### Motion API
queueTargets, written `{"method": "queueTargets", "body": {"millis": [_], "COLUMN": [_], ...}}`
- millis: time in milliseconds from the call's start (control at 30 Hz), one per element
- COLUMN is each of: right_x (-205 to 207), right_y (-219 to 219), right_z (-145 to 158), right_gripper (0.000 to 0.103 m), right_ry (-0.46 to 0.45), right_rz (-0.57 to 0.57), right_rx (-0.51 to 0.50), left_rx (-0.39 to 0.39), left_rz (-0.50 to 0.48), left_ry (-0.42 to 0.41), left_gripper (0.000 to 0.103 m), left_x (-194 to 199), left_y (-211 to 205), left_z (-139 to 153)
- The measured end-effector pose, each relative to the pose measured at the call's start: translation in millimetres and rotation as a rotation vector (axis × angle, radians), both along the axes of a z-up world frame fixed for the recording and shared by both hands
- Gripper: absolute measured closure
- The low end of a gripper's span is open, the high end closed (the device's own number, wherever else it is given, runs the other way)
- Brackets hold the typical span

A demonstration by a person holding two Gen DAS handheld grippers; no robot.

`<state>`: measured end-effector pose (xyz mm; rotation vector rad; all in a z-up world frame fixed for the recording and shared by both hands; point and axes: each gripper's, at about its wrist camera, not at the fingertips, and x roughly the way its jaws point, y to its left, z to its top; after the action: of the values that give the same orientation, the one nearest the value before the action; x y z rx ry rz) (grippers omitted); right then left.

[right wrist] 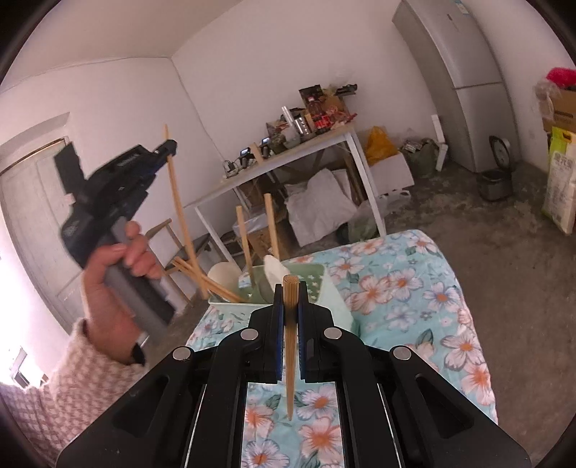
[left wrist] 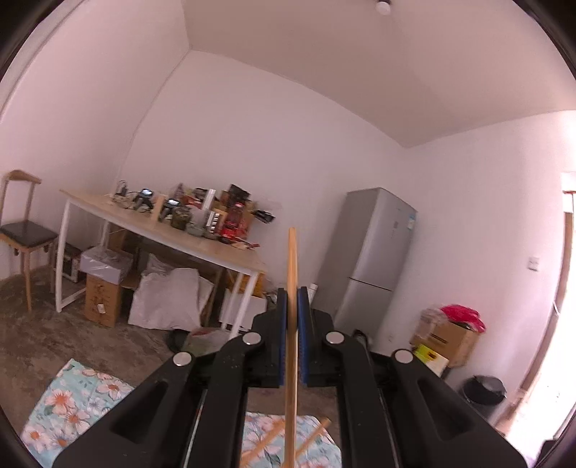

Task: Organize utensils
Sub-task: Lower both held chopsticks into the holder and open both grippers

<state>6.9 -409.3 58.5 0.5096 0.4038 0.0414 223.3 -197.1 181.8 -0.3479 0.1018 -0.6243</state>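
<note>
Floral-clothed table [right wrist: 414, 288] bearing a green utensil holder [right wrist: 252, 291] with several chopsticks. Left gripper [left wrist: 292, 306] pinches one chopstick [left wrist: 291, 273] upright, raised well above it; right gripper [right wrist: 291, 302] clamps another chopstick [right wrist: 289, 345] before the holder. Risk: thin sticks pivoting between pads, missing the compartment.

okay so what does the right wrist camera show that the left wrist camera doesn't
Only the right wrist view shows the green holder with chopsticks standing in it, the person's left hand raising the left gripper, and the right gripper shut on a chopstick.

Only the left wrist view shows the ceiling lamp and the left gripper's own chopstick close up between its pads.

Both show the cluttered white-legged table, the grey fridge and the floral cloth.
</note>
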Motion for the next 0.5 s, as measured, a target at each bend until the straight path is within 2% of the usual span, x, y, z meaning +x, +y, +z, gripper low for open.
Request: {"method": "queueTargets", "body": {"millis": [67, 233, 433, 500], "right_x": [3, 9, 12, 11], "right_y": [-3, -7, -5, -5], "right_z": [-6, -10, -11, -11], "right_gripper": [0.098, 0.098, 0.098, 0.098], "right_ry": [0.012, 0.019, 0.017, 0.017], "right_rz": [0.006, 0.016, 0.028, 0.028], "right_rx": [0.013, 0.038, 0.038, 0.041], "left_rx": [-0.001, 0.035, 0.108, 0.136], "left_rz": [0.053, 0.093, 0.151, 0.150], "left_ry": [-0.004, -0.010, -0.089, -0.093], "left_gripper": [0.098, 0.098, 0.098, 0.098], "left_x": [9, 17, 6, 3], "left_y": [-9, -26, -39, -40], "left_z": [-7, -24, -41, -49]}}
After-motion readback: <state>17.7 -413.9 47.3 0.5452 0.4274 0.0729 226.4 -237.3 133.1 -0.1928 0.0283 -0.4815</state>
